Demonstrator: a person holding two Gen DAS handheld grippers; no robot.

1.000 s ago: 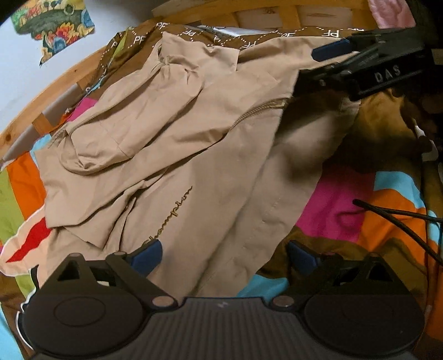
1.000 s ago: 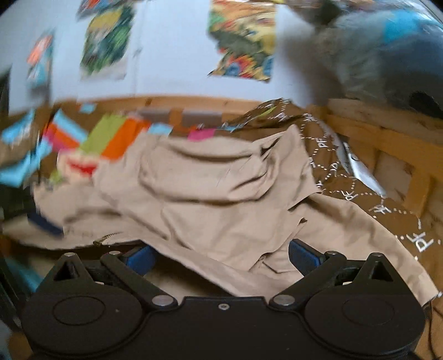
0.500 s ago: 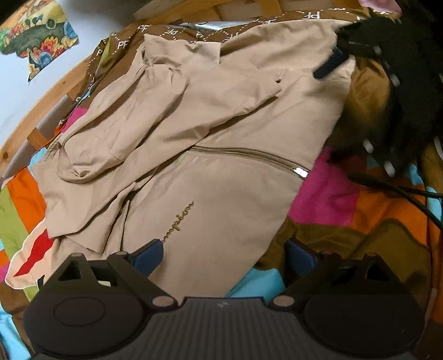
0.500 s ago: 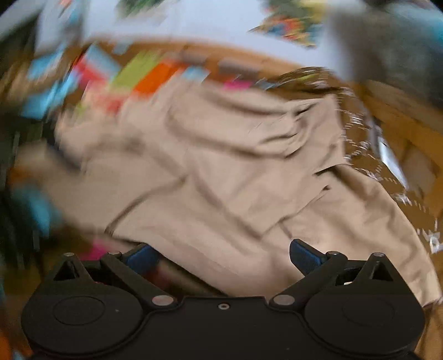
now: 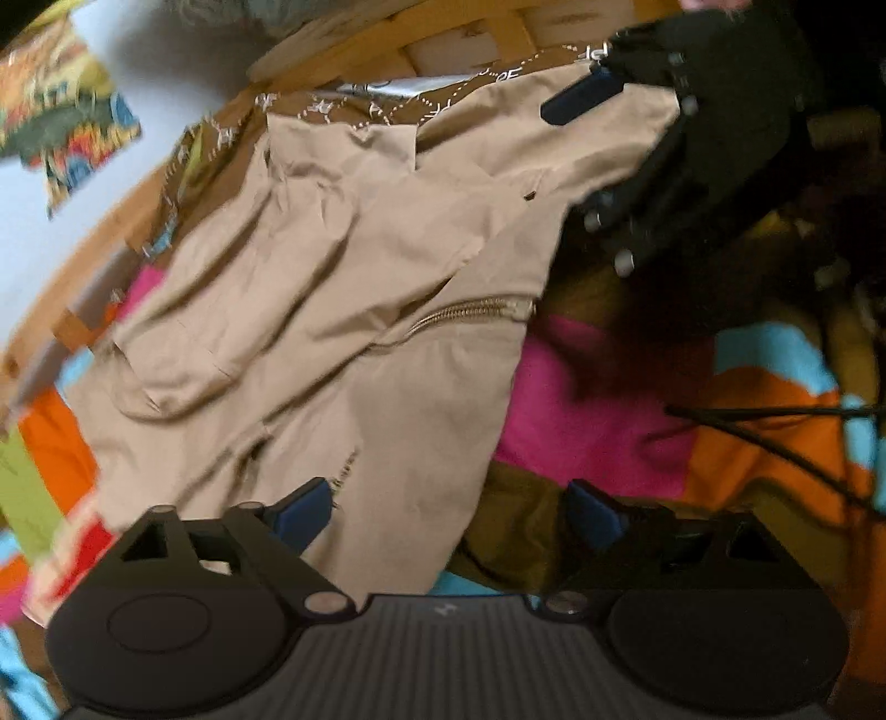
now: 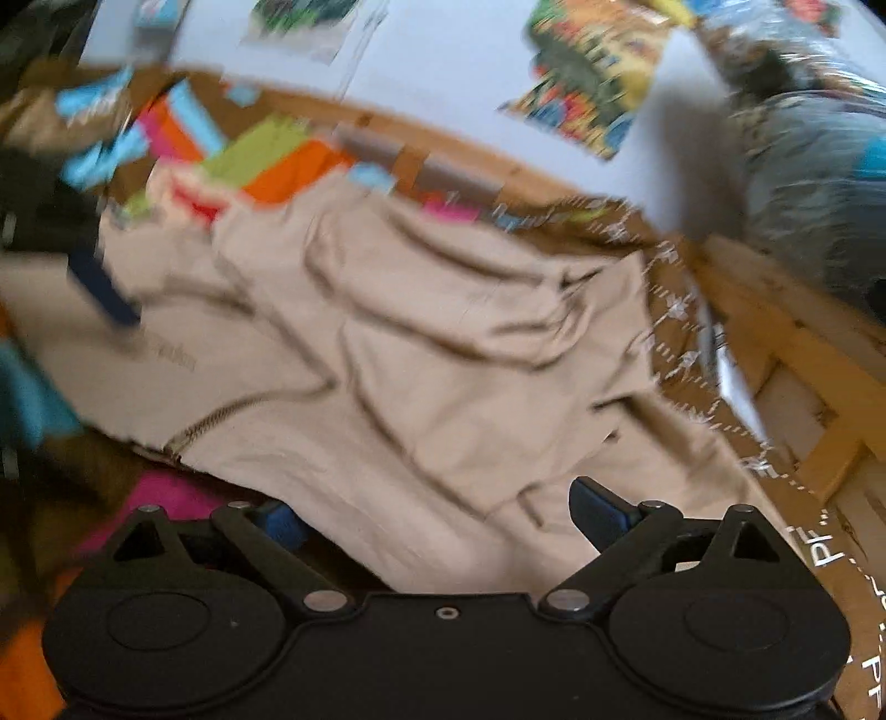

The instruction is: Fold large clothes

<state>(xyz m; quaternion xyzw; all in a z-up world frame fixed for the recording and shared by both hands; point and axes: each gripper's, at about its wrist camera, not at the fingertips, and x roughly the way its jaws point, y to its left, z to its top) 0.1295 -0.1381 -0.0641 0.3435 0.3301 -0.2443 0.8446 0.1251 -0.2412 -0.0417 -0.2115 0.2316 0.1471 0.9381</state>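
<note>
A beige zip-up jacket (image 5: 343, 288) lies crumpled on a colourful patchwork bedspread (image 5: 598, 421), its zipper (image 5: 470, 313) running across the middle. My left gripper (image 5: 448, 512) hovers over the jacket's near hem. Its jaws are closing, and the pads are clear of the cloth that lies between them. In the right wrist view the jacket (image 6: 443, 360) fills the middle. My right gripper (image 6: 437, 515) stands open over its near edge, with fabric under the fingers. One blue finger (image 5: 578, 99) of the right gripper shows at the jacket's far corner. The left gripper's finger (image 6: 105, 288) appears blurred at the left.
A wooden bed frame (image 5: 443, 39) curves behind the jacket, with a brown patterned sheet (image 6: 681, 354) along it. A black cable (image 5: 775, 437) crosses the bedspread on the right. Posters (image 6: 592, 72) hang on the pale wall. A grey-blue bundle (image 6: 814, 177) sits at the upper right.
The jacket's front panel, lifted by the right gripper a second ago, now lies spread flat. Both views have rolled. The left fingers stand a little closer together.
</note>
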